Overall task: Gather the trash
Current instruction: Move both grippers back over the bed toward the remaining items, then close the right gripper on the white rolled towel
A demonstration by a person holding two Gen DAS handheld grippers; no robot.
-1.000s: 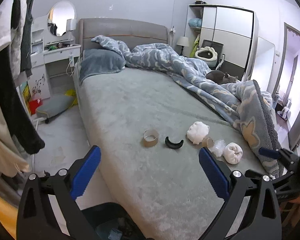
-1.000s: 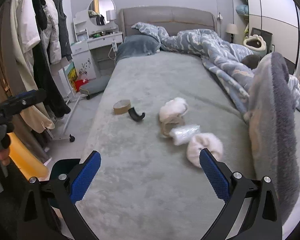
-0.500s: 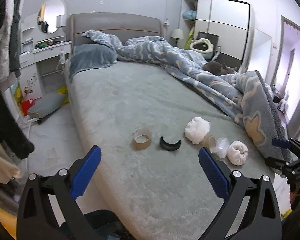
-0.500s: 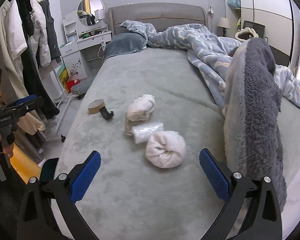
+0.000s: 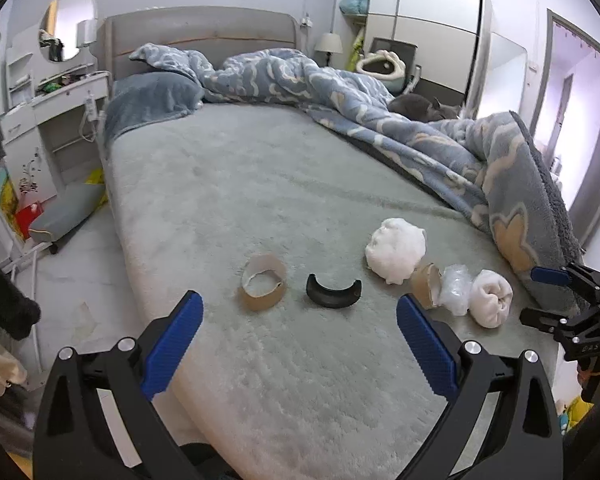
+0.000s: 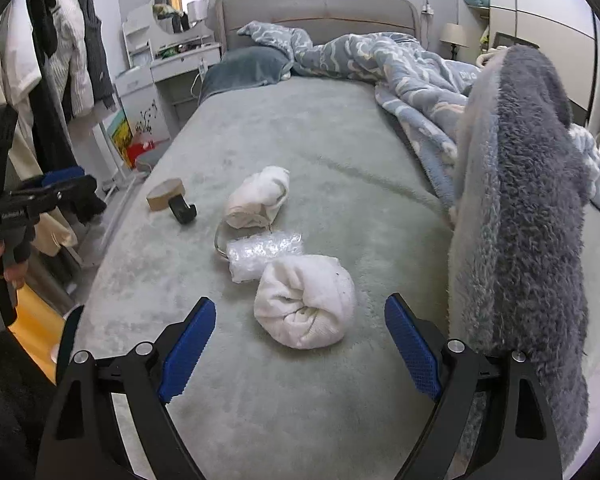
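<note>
Bed (image 5: 260, 184), grey cover, holds the trash. Near its foot edge: cardboard ring (image 5: 264, 286), black curved piece (image 5: 332, 295) beside it, then white wad (image 5: 396, 249), bubble wrap (image 6: 262, 254), rolled white wad (image 6: 306, 304). Left gripper (image 5: 298, 334): jaws spread, empty. Right gripper (image 6: 298, 340): jaws closing, untouched rolled white wad just ahead.

From the left wrist we look down the bed (image 5: 228, 184) from near its foot corner, toward the headboard (image 5: 200, 36). From the right wrist we face the same way, closer in. We share the scattered trash, and each view catches the other gripper.
</note>
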